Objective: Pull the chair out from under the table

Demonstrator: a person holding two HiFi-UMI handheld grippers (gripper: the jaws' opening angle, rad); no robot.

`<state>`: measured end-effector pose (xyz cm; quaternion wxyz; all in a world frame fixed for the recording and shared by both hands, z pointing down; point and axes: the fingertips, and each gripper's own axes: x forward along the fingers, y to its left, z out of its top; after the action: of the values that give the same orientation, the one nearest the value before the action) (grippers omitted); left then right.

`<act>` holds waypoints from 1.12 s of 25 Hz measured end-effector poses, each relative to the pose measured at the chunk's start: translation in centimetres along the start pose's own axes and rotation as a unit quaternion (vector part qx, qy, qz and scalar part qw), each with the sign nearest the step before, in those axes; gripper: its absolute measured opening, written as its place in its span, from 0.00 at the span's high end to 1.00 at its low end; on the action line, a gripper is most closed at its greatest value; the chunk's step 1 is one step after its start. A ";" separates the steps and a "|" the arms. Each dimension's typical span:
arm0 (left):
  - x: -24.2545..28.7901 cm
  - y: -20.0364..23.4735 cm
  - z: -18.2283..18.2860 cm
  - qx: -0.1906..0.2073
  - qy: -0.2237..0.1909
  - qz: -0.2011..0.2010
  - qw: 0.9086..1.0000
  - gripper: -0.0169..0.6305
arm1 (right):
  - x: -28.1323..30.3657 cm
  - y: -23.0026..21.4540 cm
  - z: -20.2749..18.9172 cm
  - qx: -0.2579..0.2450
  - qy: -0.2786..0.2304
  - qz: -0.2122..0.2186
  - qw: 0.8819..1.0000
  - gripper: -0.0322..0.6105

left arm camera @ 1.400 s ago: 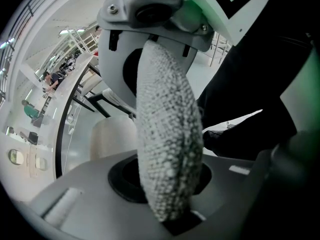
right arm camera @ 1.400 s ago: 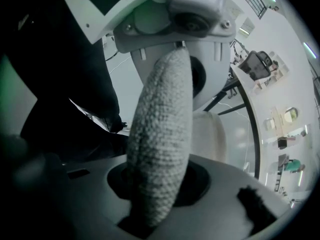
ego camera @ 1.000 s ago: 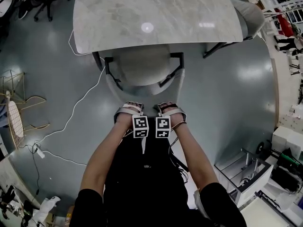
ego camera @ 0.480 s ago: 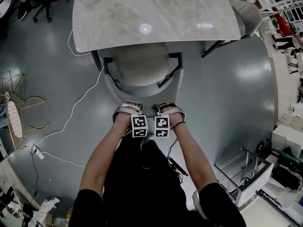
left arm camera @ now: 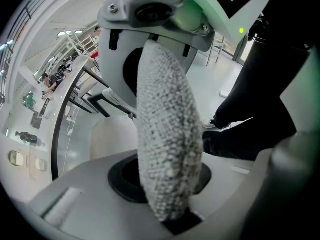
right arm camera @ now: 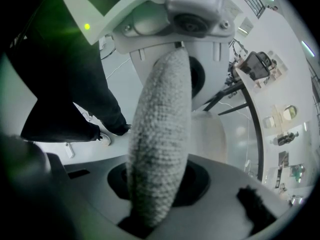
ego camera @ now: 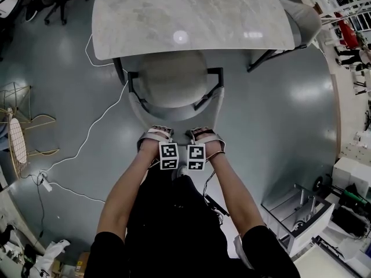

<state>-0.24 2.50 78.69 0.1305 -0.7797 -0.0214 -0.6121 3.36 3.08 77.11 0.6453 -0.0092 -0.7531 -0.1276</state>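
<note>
**Item 1.** Pale round-seated chair with a dark metal frame (ego camera: pixel 173 79). It stood at upper centre of the head view. The far edge of its seat was tucked under the near edge of the tabletop, and most of the seat showed clear of it. Its curved, nubbly off-white backrest (left arm camera: pixel 167 149) faced me.

**Item 2.** My left gripper (ego camera: pixel 157 133). It was at centre frame, just below the chair, and pointed steeply down. Its jaws were clamped on the top rim of the backrest. In the left gripper view the nubbly rim filled the gap between them and was pressed from both sides.

**Item 3.** My right gripper (ego camera: pixel 203 133). It was just beside the left one on the same rim and pointed down likewise. Its jaws were pinching the backrest, as the right gripper view showed.

**Item 4.** Glossy grey marble-patterned tabletop with rounded corners (ego camera: pixel 191 16). It ran across the top of the frame, with lamp reflections on it.

**Item 5.** Second pale chair (ego camera: pixel 304 17). It was at the upper right corner of the tabletop.

**Item 6.** Thin white cable (ego camera: pixel 93 133). It trailed over the grey floor (ego camera: pixel 272 114) from the tabletop's left edge toward lower left.

**Item 7.** Gold wire frame (ego camera: pixel 20 135). It was at the left edge.

**Item 8.** Metal-framed cart (ego camera: pixel 298 210). It was at lower right, well apart from the chair.
</note>
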 end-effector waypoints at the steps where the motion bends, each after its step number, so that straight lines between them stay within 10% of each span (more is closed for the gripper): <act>1: -0.1 -0.2 0.1 -0.001 0.000 0.000 1.000 0.84 | -0.1 0.2 0.0 0.000 0.000 0.000 1.000 0.81; 28: -0.7 -7.5 2.2 0.000 0.003 -0.001 1.000 0.84 | -1.2 7.7 1.0 0.000 -0.001 0.002 1.000 0.81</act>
<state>0.23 10.38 78.87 0.1305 -0.7780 -0.0217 -0.6142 3.94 10.93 77.16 0.6450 -0.0104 -0.7536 -0.1265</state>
